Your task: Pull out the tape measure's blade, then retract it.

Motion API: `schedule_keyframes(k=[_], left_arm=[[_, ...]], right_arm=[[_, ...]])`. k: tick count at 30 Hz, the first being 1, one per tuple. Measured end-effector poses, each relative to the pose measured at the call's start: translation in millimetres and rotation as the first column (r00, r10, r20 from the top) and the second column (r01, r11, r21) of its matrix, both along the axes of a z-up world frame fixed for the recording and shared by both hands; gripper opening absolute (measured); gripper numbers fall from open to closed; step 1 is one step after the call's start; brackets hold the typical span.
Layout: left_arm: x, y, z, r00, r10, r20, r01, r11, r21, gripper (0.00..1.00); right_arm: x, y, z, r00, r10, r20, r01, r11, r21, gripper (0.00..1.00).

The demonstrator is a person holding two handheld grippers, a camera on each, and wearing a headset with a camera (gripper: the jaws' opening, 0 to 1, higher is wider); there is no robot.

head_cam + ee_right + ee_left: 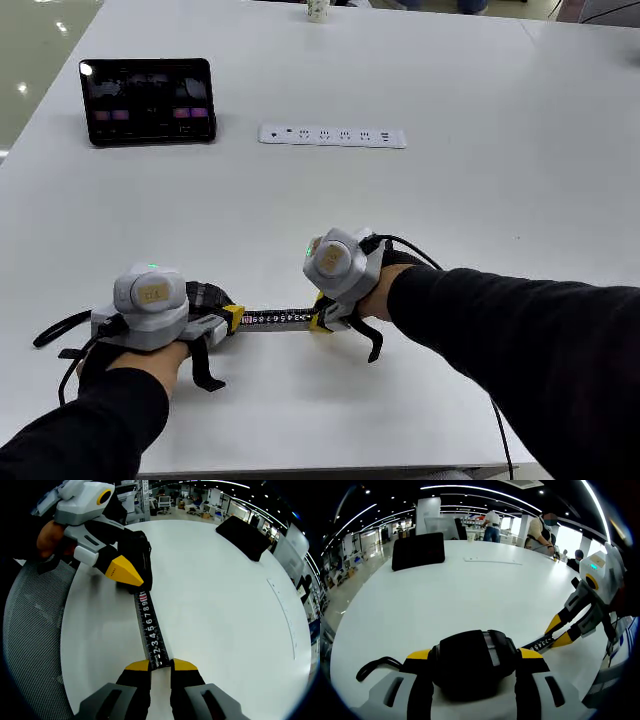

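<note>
- Holding the tape measure at both ends, we have it low over the white surface, near its front edge and well apart from the tablet and the power strip further back.
- Our left gripper is closed on the black case. Its yellow-tipped fingers press in from either side, so the case sits firmly between them.
- Our right gripper is nearly closed, its fingers pinching the free end of the blade with only the blade's width between them.
- The blade runs straight from the case to the right gripper, lying flat just over the surface. We can read the numbers from about one to nine along it.
- We judge the pull-out as started but short, because only a small length is out and the two grippers are quite near each other.
- From this moment alone we cannot tell whether the blade is on its way out or on its way back in.
- What is left, as we see it, is any further pull we want and then the whole return, until the hook end meets the mouth of the case.
- The blade should be fed back under control rather than let go, since we expect it to snap home.
</note>
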State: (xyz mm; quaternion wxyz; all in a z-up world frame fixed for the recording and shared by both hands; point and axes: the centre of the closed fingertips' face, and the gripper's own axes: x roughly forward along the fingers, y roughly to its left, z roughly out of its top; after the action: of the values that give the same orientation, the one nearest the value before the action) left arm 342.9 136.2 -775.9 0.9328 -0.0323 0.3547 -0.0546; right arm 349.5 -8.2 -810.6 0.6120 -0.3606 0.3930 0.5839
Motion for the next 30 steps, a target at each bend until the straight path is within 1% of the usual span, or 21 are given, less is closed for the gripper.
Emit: schedule_keyframes(k=[6,9,13,15,17,21,22,24,25,27,30], left_arm=[[-0.4,-0.2,0.4,1.0,0.0,-0.001,0.0,1.0,-0.001,0.61],[-0.3,-0.3,0.4,1.0,0.0,-0.002,0.0,1.0,-0.003,0.61],[0.1,-0.4,0.4,1.0,0.0,-0.001,0.0,1.0,-0.003,0.61],[0.2,-0.5,0.5,1.0,-0.001,-0.001,0.001,1.0,-0.003,0.61],[0.3,-0.4,0.3,1.0,0.0,-0.001,0.0,1.0,-0.004,0.61],[0.7,-0.1,0.1,1.0,0.0,-0.002,0.0,1.0,-0.004,0.61],[0.7,-0.2,0.3,1.0,-0.001,-0.002,0.001,1.0,-0.005,0.61],[0.9,0.0,0.2,1.0,0.0,-0.002,0.0,1.0,-0.005,0.61],[0.9,0.0,0.2,1.0,0.0,-0.003,0.0,1.0,-0.005,0.61],[0.9,-0.1,0.0,1.0,-0.001,-0.005,0.001,1.0,-0.005,0.61],[1.0,-0.3,-0.2,1.0,-0.001,-0.007,0.001,1.0,-0.005,0.61]], right_arm=[[-0.3,0.8,0.3,1.0,-0.006,-0.001,0.006,1.0,0.001,0.11],[-0.8,1.1,0.3,1.0,0.019,0.003,-0.019,1.0,0.0,0.11],[-0.9,2.7,0.7,1.0,0.025,0.001,-0.025,1.0,-0.005,0.11],[-0.5,3.3,0.5,1.0,0.014,-0.002,-0.014,1.0,-0.012,0.11],[0.4,3.8,0.4,1.0,-0.014,-0.009,0.013,1.0,-0.015,0.11],[-0.2,3.9,0.5,1.0,-0.01,-0.01,0.01,1.0,-0.014,0.11],[-0.1,4.6,0.6,1.0,-0.012,-0.011,0.012,1.0,-0.008,0.11],[0.3,8.2,1.7,1.0,-0.02,-0.011,0.02,1.0,0.021,0.11],[-0.2,10.0,1.8,1.0,-0.01,-0.007,0.01,0.999,0.033,0.11],[-1.5,11.9,2.1,1.0,-0.005,0.002,0.005,0.999,0.043,0.11],[-1.7,13.3,2.1,1.0,-0.007,0.0,0.007,0.999,0.046,0.11]])
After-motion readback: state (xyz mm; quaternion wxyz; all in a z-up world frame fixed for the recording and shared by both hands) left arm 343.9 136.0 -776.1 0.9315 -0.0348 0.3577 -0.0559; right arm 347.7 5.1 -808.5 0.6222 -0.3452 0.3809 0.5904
